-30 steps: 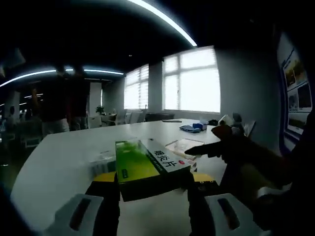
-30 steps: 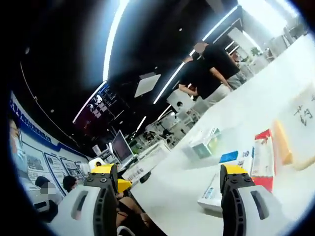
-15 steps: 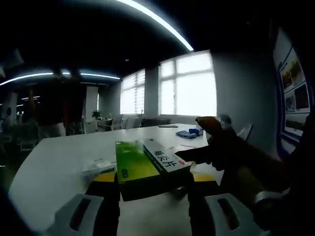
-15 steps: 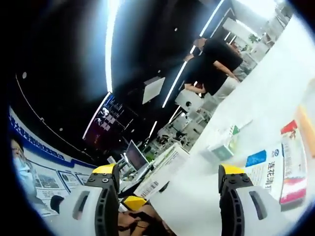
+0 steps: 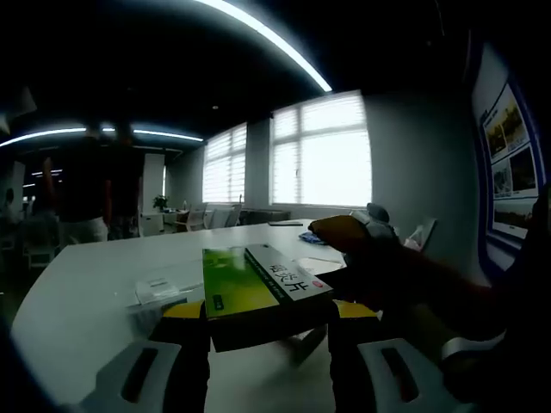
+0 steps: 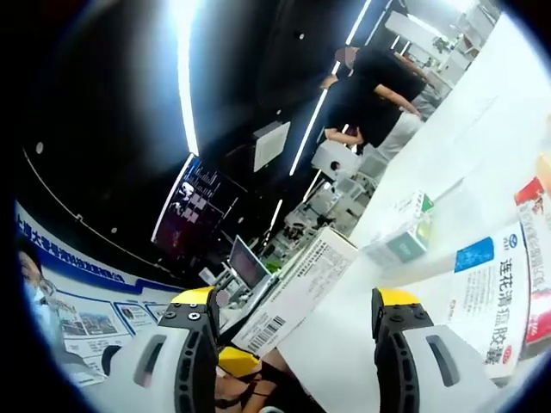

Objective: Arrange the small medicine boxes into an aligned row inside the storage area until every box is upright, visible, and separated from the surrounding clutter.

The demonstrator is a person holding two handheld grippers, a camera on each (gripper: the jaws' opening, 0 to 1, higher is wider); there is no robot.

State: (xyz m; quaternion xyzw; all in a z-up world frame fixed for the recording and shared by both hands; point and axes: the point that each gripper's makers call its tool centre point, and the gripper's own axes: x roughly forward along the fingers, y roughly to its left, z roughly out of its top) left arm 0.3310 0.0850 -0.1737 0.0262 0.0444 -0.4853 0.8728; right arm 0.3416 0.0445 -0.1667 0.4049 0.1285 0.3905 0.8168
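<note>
**Green box clamped in the left jaws, right jaws apart**

Left gripper view: the left gripper [image 5: 269,320] has its jaws clamped on a green medicine box [image 5: 258,292], held flat above the white worktop [image 5: 95,284]. The other gripper [image 5: 362,245] comes in from the right, close beside the box.

Right gripper view: the right gripper [image 6: 293,331] has its jaws apart with nothing between them. A white barcode box [image 6: 297,288] sits between them farther off. A blue-and-white box [image 6: 495,297] and a small green-and-white box [image 6: 403,241] lie on the worktop. A person [image 6: 379,86] stands beyond.
</note>
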